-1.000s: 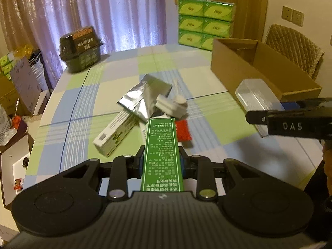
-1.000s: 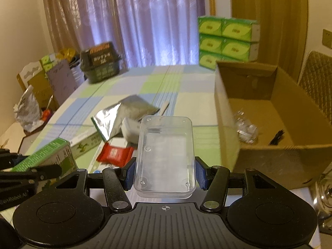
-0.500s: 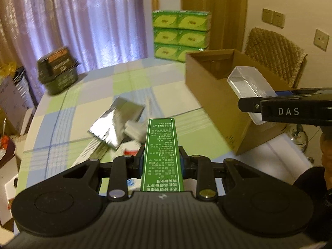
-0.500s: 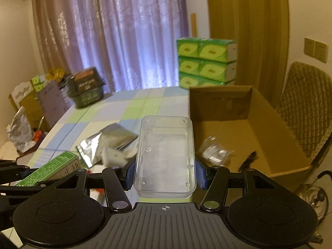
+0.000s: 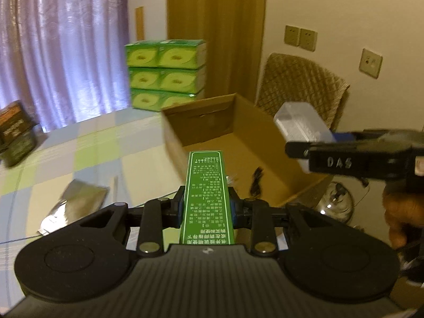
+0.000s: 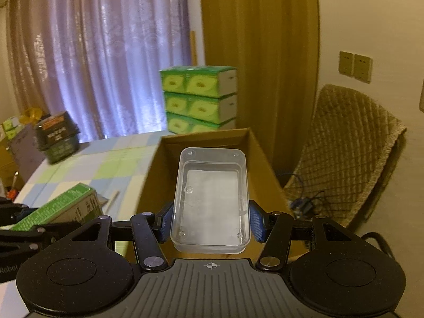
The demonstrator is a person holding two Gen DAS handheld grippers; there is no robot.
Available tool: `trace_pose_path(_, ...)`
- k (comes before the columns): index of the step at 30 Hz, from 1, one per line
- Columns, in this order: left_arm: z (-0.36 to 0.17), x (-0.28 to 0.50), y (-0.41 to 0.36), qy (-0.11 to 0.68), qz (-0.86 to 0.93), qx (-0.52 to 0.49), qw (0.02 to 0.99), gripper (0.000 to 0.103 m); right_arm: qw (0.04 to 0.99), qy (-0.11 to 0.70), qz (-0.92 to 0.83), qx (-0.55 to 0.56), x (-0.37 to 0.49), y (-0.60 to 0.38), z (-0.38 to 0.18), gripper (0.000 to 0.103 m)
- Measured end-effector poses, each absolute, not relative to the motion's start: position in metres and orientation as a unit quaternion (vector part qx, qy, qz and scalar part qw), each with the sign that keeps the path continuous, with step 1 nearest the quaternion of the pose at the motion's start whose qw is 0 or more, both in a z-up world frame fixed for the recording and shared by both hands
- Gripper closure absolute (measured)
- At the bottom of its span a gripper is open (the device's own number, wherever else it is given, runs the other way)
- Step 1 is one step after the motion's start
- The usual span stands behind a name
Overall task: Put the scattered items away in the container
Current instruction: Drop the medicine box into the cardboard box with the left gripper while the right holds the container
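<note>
Cardboard box (image 5: pixel 254 132), open-topped, is sitting on the checked tabletop (image 5: pixel 79 148), holding a crinkled clear packet and a small black item. Left tongs (image 5: pixel 206 206) are clamping a green printed carton (image 5: pixel 206 185), hovering at the box's near edge. Right tongs (image 6: pixel 210 222) are gripping a clear plastic case (image 6: pixel 212 198) above the box opening. Silver foil pouch (image 5: pixel 76 201) is lying on the tabletop.

Left gripper (image 5: pixel 206 206) clamps a green carton (image 5: pixel 207 196) pointing toward the open cardboard box (image 5: pixel 254 137) ahead. At right, the right gripper (image 5: pixel 312 143) holds a clear plastic case (image 5: pixel 299 122) above that box; a silver pouch (image 5: pixel 79 198) lies on the checked table (image 5: pixel 79 153) at left.
</note>
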State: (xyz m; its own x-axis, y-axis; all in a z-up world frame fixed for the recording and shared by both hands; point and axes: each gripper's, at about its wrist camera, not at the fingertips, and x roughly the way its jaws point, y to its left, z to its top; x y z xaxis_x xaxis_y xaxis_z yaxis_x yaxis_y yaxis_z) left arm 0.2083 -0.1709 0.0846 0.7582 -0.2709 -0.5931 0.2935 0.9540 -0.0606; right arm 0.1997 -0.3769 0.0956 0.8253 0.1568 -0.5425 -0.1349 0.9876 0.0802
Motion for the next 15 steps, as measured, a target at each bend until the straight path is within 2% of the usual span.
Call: trace_pose_path(15, 0.055, 0.278, -0.218, 0.321, -0.181, -0.02, 0.929, 0.078, 0.948, 0.312, 0.061, 0.013, 0.235, -0.411, 0.063, 0.044)
